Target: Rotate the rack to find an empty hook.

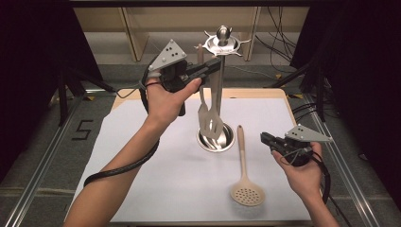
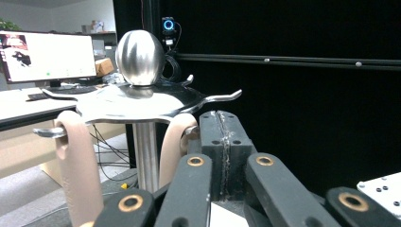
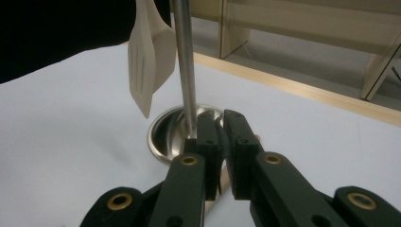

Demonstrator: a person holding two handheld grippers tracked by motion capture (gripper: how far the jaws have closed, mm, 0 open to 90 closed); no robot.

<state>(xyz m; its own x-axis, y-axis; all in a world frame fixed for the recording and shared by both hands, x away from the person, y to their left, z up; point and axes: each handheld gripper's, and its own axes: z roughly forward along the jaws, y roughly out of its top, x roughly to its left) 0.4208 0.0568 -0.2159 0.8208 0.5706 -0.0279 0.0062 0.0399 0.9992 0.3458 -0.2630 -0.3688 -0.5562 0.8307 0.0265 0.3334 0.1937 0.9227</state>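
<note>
A steel utensil stand [image 1: 221,42] rises from a round base [image 1: 228,142] at the middle of the white sheet. A beige slotted spatula [image 1: 210,120] hangs from it beside the pole [image 3: 185,71]. My left gripper [image 1: 217,64] is raised to the stand's hooked top [image 2: 142,101], jaws shut with nothing between them. Two beige handles [image 2: 78,161] hang from the hooks just left of its jaws. A beige skimmer [image 1: 246,189] lies on the sheet right of the base. My right gripper [image 1: 263,137] hovers low beside the skimmer's handle, jaws [image 3: 222,116] parted by a narrow slit, gripping nothing.
The white sheet [image 1: 156,156] covers a wooden table top with metal rails [image 1: 42,161] along both sides. Wooden shelf legs [image 1: 132,38] and cables stand behind the table. A monitor on a desk [image 2: 47,56] sits beyond the stand.
</note>
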